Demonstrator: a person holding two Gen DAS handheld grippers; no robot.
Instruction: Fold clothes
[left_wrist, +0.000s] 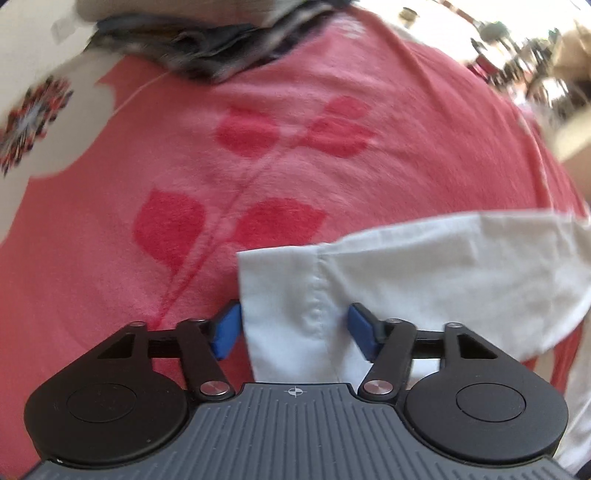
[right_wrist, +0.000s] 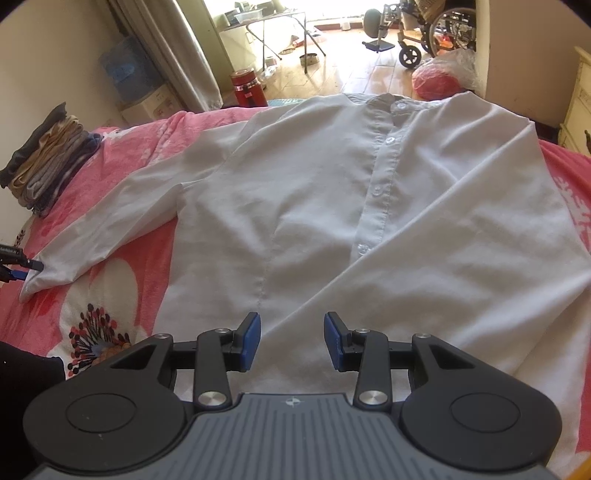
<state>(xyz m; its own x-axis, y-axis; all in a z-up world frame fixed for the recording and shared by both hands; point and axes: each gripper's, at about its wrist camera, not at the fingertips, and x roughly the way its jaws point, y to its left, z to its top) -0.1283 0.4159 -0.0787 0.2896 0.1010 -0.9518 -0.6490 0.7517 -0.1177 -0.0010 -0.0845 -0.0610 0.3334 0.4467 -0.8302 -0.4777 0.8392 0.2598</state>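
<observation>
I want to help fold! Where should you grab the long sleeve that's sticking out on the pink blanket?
Probably by its cuff. It's the free end of the sleeve, lying flat on the pink blanket away from the white shirt. Come down from above with one pad on each side, as the left gripper stands now. Holding the end lets the sleeve swing across the shirt's body.

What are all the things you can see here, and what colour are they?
shirt: one, white, buttoned, spread flat on the blanket.
sleeve cuff: one, white, between the left claw's pads.
blanket: one, pink with flowers, under the shirt.
folded clothes: one stack, grey, tan and dark, left edge of the blanket.
red jar: one, on the floor behind.
wheelchair: one, dark, far right.
left claw: blue pads, open around the cuff.
right claw: blue pads, open over the shirt's hem.
</observation>
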